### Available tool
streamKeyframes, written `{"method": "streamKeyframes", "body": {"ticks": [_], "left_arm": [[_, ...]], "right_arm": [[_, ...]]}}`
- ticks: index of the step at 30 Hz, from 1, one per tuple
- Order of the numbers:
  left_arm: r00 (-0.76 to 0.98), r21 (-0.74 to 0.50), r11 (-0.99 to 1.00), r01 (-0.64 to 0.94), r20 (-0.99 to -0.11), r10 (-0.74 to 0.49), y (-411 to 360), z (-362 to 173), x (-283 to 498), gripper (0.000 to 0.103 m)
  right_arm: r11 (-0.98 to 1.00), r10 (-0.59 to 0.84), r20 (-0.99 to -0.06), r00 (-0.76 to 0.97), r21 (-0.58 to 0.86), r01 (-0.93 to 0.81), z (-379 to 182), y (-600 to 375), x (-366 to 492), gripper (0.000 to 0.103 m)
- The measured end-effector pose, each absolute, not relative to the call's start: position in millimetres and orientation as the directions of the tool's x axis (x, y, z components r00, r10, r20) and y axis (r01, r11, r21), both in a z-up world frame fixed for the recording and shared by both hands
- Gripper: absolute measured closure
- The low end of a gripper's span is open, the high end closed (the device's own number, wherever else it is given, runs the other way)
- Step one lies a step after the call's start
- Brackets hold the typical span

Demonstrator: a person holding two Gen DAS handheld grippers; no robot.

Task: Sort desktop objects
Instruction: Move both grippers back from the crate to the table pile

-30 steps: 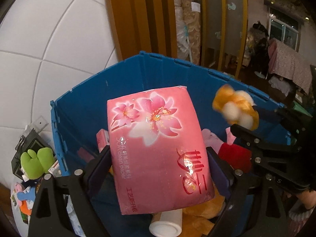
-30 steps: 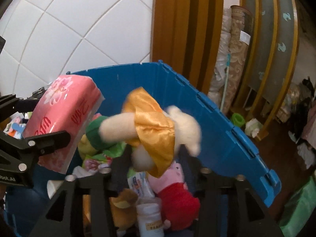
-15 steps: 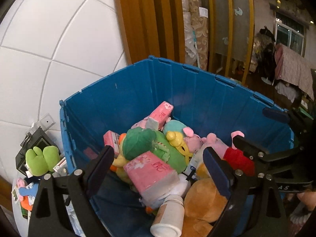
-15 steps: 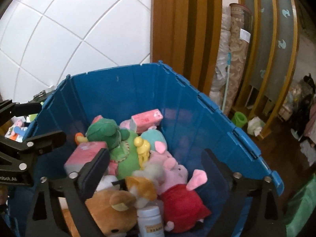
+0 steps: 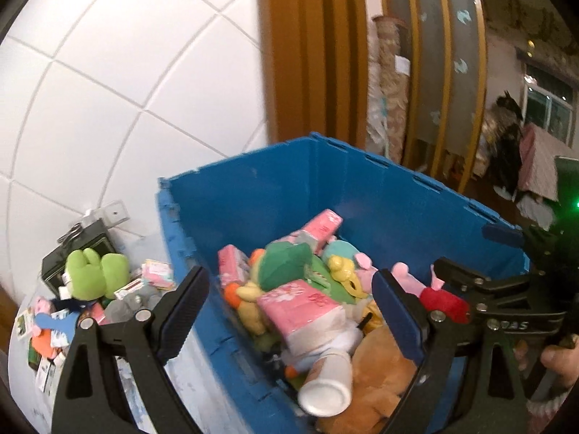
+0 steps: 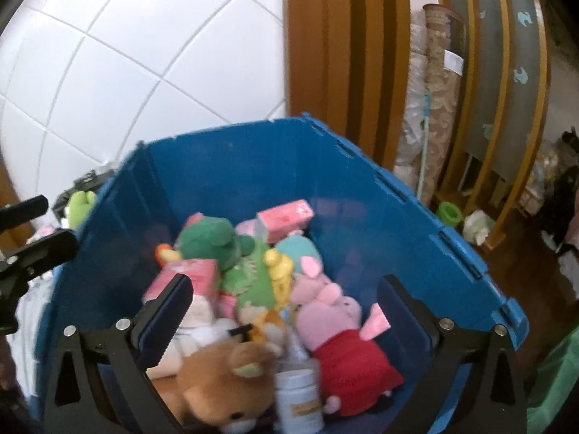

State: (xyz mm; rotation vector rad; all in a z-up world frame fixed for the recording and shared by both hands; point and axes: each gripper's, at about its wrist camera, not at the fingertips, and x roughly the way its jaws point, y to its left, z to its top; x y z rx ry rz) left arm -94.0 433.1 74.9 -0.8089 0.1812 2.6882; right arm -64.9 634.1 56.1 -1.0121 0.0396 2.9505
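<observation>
A blue bin (image 5: 253, 195) holds several plush toys, tissue packs and bottles. The pink flowered tissue pack (image 5: 300, 307) lies on the pile inside it; it also shows in the right wrist view (image 6: 195, 275). The small orange and white plush (image 6: 267, 325) lies among the toys near a brown bear (image 6: 224, 376) and a pink pig in red (image 6: 343, 340). My left gripper (image 5: 289, 307) is open and empty above the bin's left wall. My right gripper (image 6: 282, 311) is open and empty above the bin (image 6: 231, 166).
Left of the bin, a pile on the table holds a green plush (image 5: 97, 271), small cards and toys (image 5: 47, 329). A white tiled wall (image 5: 108, 90) stands behind. Wooden frames and a rolled carpet (image 6: 438, 90) stand to the right. A white bottle (image 5: 325, 387) lies in the bin.
Both grippers opened. The pink tissue pack dropped from the left gripper and the orange plush from the right one into the bin. Both grippers have since shifted slightly left.
</observation>
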Motion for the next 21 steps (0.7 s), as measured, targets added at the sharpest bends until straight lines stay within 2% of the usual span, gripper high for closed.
{"method": "streamKeyframes", "body": {"ticks": [14, 21], "left_arm": [[-0.834, -0.069, -0.974, -0.215, -0.506, 0.220, 299, 67, -68, 0.011], [-0.827, -0.098, -0.987, -0.129, -0.538, 0.161, 195, 50, -66, 0.011]], "right_arm": [[-0.987, -0.141, -0.518, -0.844, 0.003, 0.163, 99, 510, -25, 0.000], [-0.980, -0.159, -0.524, -0.837, -0.020, 0.198, 101, 426, -23, 0.000]]}}
